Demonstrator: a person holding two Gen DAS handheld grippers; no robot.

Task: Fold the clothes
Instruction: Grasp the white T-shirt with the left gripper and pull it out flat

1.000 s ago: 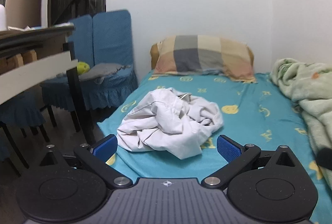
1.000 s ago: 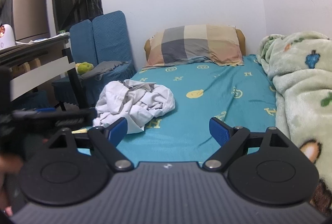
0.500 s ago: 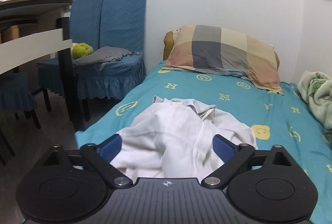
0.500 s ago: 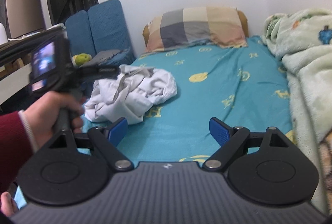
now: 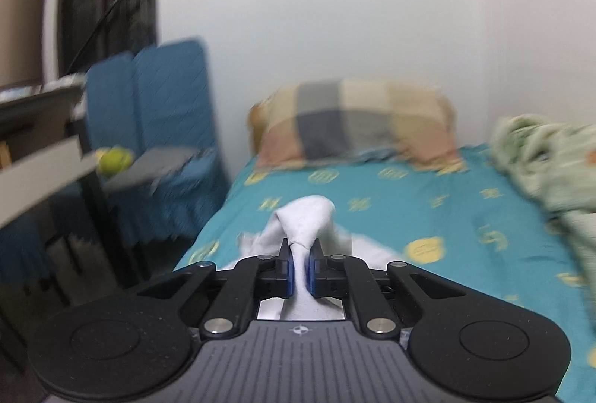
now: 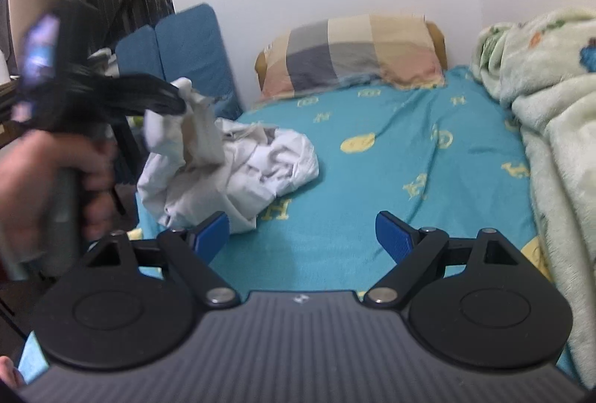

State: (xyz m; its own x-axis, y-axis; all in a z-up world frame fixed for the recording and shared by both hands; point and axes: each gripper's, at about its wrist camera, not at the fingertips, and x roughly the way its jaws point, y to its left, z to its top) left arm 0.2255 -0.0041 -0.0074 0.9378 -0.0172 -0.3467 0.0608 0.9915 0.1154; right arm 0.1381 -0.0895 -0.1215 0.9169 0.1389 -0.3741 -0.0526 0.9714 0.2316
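Note:
A crumpled white garment [image 6: 238, 164] lies near the left front edge of the teal bed [image 6: 409, 157]. My left gripper [image 5: 300, 270] is shut on a fold of the white garment [image 5: 309, 220] and holds that part lifted above the bed. In the right wrist view the left gripper [image 6: 175, 99] shows at the left, blurred, with cloth hanging from it. My right gripper [image 6: 301, 235] is open and empty, above the bed's front part, to the right of the garment.
A checked pillow [image 6: 357, 56] lies at the head of the bed by the wall. A pale green blanket [image 6: 551, 112] is heaped along the right side. Blue chairs [image 5: 164, 127] and a desk [image 5: 41, 149] stand to the left of the bed.
My left gripper came down onto the garment, shut on a fold and lifted it. My right gripper stayed open and moved slightly closer over the bed.

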